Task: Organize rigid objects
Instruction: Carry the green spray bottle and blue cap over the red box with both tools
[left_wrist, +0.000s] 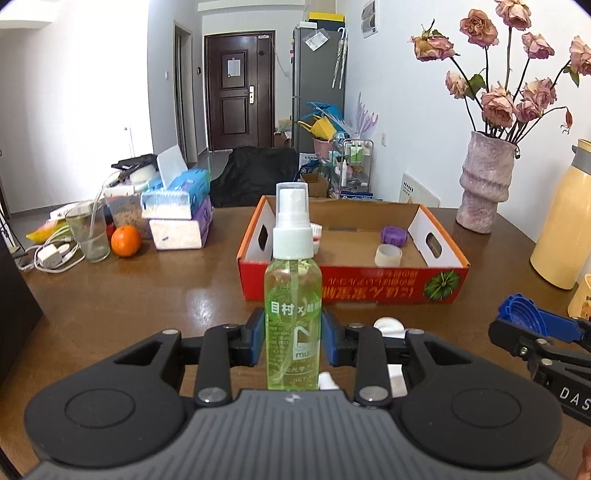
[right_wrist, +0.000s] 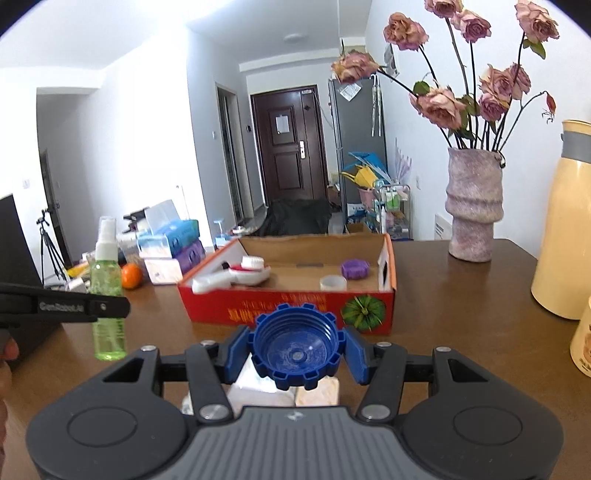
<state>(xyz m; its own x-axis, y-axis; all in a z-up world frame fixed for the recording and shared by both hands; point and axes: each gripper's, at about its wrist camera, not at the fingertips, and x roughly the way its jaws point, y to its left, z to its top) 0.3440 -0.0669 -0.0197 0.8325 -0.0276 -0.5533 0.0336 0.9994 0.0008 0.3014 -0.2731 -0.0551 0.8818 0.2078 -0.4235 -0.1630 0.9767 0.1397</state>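
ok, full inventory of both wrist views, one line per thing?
spray bottle: 1, green with white pump, upright in left tool
cap: 1, blue, notched, in right tool
cardboard box: 1, red outside, open top, mid-table
purple lid: 1, in box, right end
translucent ring: 1, whitish, in box beside purple lid
vase: 1, pink, dried roses, right of box
flask: 1, cream, far right
orange: 1, left of box
glass: 1, clear, beside orange
tissue packs: stacked, blue and purple
table: 1, brown wood
left tool: shut on spray bottle
right tool: shut on cap

Brown table (left_wrist: 147, 295) bears red box (left_wrist: 354, 284), vase (left_wrist: 484, 184), orange (left_wrist: 125, 240)
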